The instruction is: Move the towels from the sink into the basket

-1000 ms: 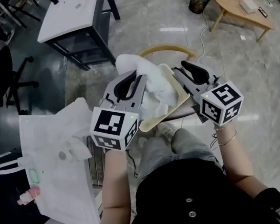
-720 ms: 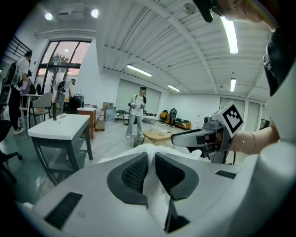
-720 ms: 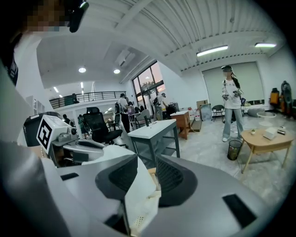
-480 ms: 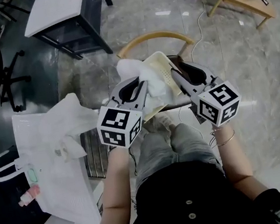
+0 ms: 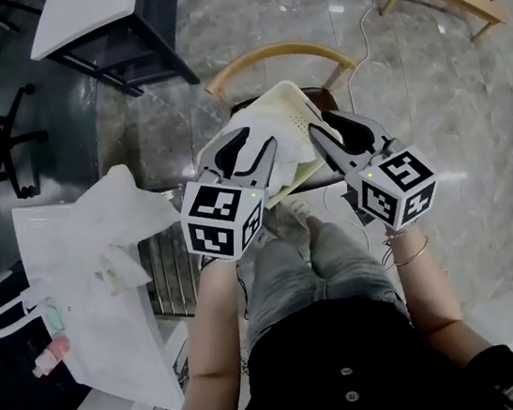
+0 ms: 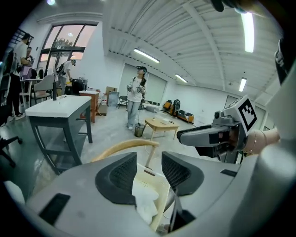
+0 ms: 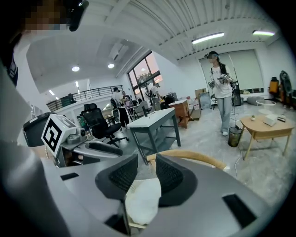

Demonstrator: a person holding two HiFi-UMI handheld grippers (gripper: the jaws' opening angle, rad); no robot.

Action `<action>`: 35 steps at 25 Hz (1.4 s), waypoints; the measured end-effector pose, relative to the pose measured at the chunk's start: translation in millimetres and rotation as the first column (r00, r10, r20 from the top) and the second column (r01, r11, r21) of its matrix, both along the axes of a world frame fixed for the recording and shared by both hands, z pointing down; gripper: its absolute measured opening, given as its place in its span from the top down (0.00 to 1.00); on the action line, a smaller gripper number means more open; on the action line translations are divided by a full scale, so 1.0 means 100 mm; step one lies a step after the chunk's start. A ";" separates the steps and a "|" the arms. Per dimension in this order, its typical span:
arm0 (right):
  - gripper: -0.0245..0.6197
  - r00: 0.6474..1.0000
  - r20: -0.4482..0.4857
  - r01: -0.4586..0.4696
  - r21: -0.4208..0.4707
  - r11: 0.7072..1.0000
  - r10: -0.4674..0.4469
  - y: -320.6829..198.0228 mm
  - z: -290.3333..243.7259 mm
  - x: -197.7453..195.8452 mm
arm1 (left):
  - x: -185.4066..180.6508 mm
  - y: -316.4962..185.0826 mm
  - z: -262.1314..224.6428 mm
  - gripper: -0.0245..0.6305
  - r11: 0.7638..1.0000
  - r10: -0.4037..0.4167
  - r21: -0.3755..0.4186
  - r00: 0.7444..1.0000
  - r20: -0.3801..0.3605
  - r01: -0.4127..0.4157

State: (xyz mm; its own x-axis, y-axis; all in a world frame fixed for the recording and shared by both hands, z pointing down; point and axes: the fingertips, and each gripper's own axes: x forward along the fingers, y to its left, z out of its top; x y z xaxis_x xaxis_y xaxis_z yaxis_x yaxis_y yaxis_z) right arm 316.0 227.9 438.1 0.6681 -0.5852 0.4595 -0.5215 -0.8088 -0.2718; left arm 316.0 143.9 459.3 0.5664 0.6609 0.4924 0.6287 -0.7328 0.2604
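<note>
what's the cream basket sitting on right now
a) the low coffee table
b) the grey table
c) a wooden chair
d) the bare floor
c: the basket sits on the seat of the chair, whose curved wooden back arcs just behind it, and a white towel lies inside it.

no words, numbers or brand names can be read anywhere. the only printed marks are black-and-white square patterns, not letters. they sit on the cube [image 5: 225, 228] of the left gripper [image 5: 262, 142], left of centre, and on the cube [image 5: 398, 188] of the right gripper [image 5: 323, 125], right of centre. a green patch [image 5: 53, 319] on the white bag [image 5: 90, 298] at the left edge is too small to read.
</note>
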 end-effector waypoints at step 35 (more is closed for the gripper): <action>0.76 0.835 -0.092 0.547 0.034 0.837 -0.542 -2.69 -0.41 -0.30 | -0.80 -2.85 -0.48 0.73 0.821 -0.559 0.068 0.822 -0.111 0.567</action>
State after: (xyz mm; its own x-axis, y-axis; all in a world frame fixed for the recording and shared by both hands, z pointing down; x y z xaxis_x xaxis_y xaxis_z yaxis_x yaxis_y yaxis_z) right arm 286.1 -40.8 396.9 0.2651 -0.8878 0.3763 -0.8937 -0.3727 -0.2497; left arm 236.2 -141.5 411.3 0.8663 0.1671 0.4708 0.1145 -0.9837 0.1385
